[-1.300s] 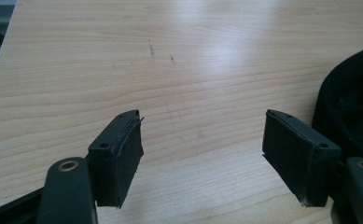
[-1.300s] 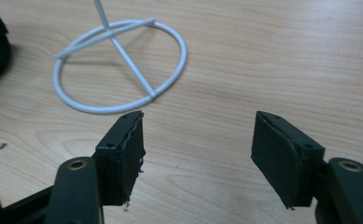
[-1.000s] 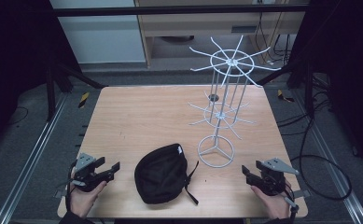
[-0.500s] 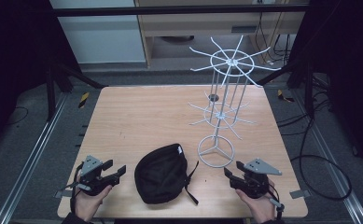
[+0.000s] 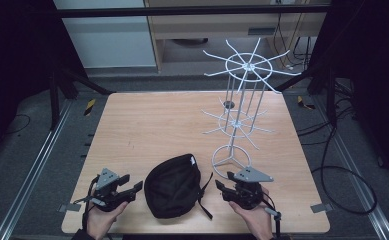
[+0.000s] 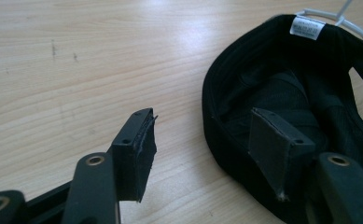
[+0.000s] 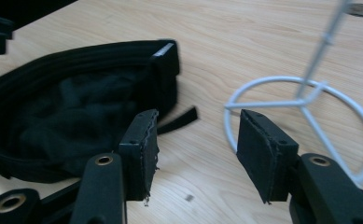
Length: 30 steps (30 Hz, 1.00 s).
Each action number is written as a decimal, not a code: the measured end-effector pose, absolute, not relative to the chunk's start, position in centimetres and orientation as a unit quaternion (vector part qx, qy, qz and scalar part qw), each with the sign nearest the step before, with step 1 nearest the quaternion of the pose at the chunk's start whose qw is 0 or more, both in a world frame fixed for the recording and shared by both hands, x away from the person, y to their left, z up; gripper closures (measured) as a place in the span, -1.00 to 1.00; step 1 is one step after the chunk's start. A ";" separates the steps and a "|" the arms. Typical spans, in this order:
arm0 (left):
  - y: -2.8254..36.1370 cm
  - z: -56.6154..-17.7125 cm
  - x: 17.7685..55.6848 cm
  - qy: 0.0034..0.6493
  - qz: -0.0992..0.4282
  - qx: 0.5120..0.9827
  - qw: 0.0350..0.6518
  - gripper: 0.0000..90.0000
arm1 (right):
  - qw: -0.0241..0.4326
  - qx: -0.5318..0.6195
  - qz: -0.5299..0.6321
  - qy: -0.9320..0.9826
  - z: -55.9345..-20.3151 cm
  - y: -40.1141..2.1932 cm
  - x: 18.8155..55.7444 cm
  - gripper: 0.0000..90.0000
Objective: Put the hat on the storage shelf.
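Observation:
A black cap [image 5: 174, 185] lies upside down near the table's front edge, its white label [image 6: 307, 27] at the far rim. My left gripper [image 5: 136, 190] is just left of the cap and open, one jaw hanging over the cap's [image 6: 286, 93] inside, nothing held. My right gripper [image 5: 219, 190] is just right of the cap and also open; its view has the cap [image 7: 67, 116] at left and the strap [image 7: 179, 119] between the jaws, farther off. A white wire rack [image 5: 239, 115] stands behind the right gripper, its ring base [image 7: 300, 107] close to the right jaw.
The wooden table [image 5: 157, 125] stretches away behind the cap. The rack's spokes [image 5: 252, 65] spread wide at the top and at mid height. Metal rails [image 5: 37, 165] run along both sides of the table.
My right gripper has moved left from the table's right side to the cap's strap side. My left gripper has edged right toward the cap. The cap and rack are unmoved.

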<state>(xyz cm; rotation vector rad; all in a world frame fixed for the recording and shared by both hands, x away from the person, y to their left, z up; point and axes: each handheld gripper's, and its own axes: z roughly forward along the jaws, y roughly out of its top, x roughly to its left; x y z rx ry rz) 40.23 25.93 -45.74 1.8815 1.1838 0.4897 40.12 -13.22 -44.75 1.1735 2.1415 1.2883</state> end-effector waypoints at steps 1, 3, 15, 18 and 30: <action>25.6 -45.9 40.2 0.470 0.191 0.755 0.415 -0.08 | 0.188 0.414 0.458 0.764 -44.6 -12.8 40.3 0.09; 25.3 -46.0 40.1 0.470 0.187 0.758 0.412 -0.07 | 0.183 0.408 0.461 0.767 -44.4 -11.8 40.6 0.12; 23.5 -46.8 40.1 0.471 0.149 0.778 0.388 0.04 | 0.176 0.401 0.437 0.786 -45.2 -7.0 43.5 0.12; 23.2 -47.0 40.1 0.472 0.144 0.782 0.382 0.07 | 0.177 0.403 0.434 0.786 -45.4 -6.6 43.9 0.11; 22.4 -48.1 40.5 0.486 0.127 0.795 0.339 0.14 | 0.174 0.424 0.396 0.796 -46.7 -4.8 46.4 0.33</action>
